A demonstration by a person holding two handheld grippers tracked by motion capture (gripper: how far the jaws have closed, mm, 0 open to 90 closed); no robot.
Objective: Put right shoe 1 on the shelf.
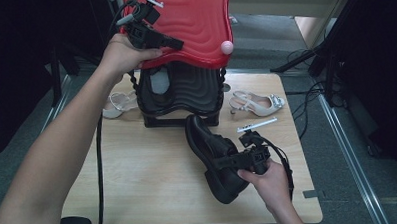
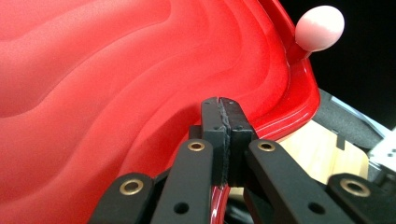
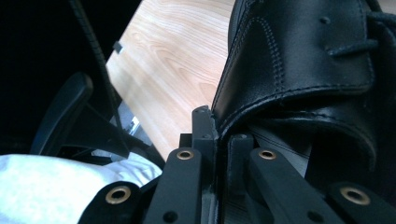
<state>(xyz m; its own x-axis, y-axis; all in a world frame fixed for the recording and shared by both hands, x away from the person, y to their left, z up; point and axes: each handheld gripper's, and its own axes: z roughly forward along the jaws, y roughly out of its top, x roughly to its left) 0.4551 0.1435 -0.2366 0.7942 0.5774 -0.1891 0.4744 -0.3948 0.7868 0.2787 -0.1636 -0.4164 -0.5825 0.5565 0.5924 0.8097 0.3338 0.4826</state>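
Note:
A red ribbed lid (image 1: 193, 22) with a pink knob (image 1: 227, 47) is lifted above a black ribbed container (image 1: 181, 92) at the back of the wooden table (image 1: 148, 164). My left gripper (image 1: 176, 42) is shut on the lid's front rim. In the left gripper view its jaws (image 2: 225, 105) pinch the red lid (image 2: 116, 93) edge, with the pink knob (image 2: 321, 27) at upper right. A black leather lace-up shoe (image 1: 213, 156) lies in front of the container. My right gripper (image 1: 223, 161) is shut on its collar. In the right gripper view the gripper (image 3: 217, 126) clamps the black shoe (image 3: 317, 60) at its opening's edge.
A pale heeled sandal (image 1: 259, 104) lies to the right of the container, and another pale sandal (image 1: 117, 105) to its left. Cables and stand legs (image 1: 310, 63) sit on the floor off the table's right side. A black cable (image 1: 99, 165) trails down the table's left.

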